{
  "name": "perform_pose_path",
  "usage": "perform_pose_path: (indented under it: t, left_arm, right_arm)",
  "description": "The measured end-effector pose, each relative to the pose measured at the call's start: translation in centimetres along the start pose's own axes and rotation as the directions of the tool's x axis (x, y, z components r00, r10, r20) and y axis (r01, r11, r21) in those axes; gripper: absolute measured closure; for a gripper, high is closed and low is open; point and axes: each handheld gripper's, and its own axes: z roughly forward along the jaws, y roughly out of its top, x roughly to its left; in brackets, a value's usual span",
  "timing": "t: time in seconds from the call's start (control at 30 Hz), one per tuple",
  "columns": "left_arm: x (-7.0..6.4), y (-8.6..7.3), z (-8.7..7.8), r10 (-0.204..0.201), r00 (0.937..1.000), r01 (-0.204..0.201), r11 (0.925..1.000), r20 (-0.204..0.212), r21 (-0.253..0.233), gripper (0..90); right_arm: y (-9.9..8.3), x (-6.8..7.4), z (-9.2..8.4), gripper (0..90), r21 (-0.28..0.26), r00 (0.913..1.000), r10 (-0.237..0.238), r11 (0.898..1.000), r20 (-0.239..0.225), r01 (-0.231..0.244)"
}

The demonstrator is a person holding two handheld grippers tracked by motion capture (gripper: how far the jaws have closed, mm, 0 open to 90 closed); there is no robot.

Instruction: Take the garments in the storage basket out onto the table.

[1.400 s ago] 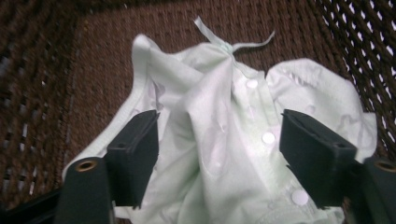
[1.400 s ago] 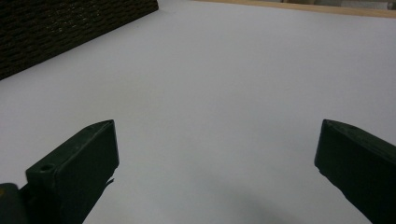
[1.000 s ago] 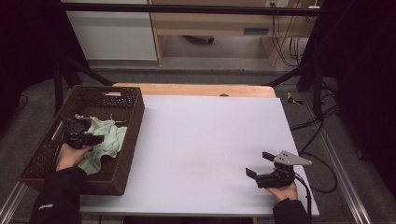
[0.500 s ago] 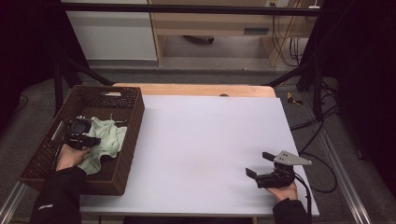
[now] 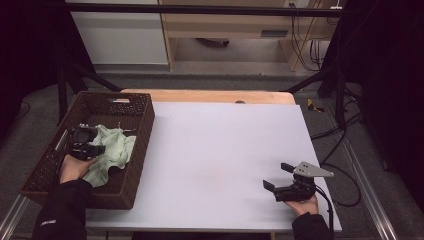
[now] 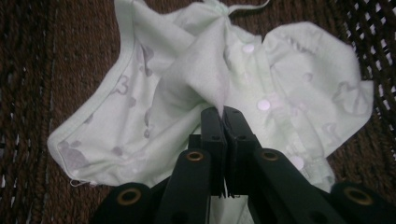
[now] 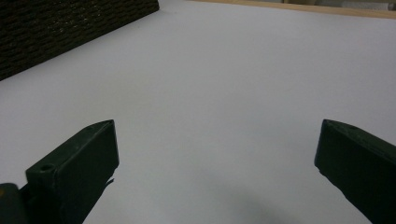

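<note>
Left claw [image 5: 92, 149] sits on pale green cloth [image 5: 114, 150] inside wicker basket [image 5: 131, 175]; right claw [image 5: 274, 176] rests on white table [image 5: 220, 150].

White table, bare floor, furniture at the back

A white table top [image 5: 220, 150] lies in front of me, with a strip of pale wood [image 5: 210, 96] along its far edge. Beyond it stands a white cabinet [image 5: 120, 35] beside a low wooden shelf unit [image 5: 225, 25]. Black cables [image 5: 345, 130] trail over the grey floor [image 5: 200, 80] on the right, and a dark stand leg [image 5: 75, 80] slants at the left.

White table [image 5: 215, 150], wicker basket [image 5: 137, 165] aboard
</note>
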Motion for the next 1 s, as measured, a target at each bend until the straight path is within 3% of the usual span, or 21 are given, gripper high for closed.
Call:
perform_pose_path:
  t: [0.17, 0.47, 1.0]
  left_arm:
    - [0.0, 0.0, -0.6, 0.006, 1.0000, -0.006, 0.9977, 0.000, -0.067, 87.5]
    - [0.1, 0.1, -1.6, -0.012, 0.9999, 0.011, 0.9852, -0.006, -0.171, 87.8]
    - [0.2, 0.3, -2.7, -0.004, 0.9998, -0.002, 0.9641, -0.021, -0.265, 87.8]
  right_arm:
    - [0.0, 0.0, 0.0, 0.4, 0.000, 1.0000, -0.003, 1.000, 0.002, 0.003]
    - [0.0, 0.0, 0.0, 0.4, 0.005, 1.0000, -0.003, 1.000, 0.001, 0.003]
    - [0.0, 0.0, 0.1, 0.4, 0.007, 1.0000, 0.001, 1.000, -0.001, -0.001]
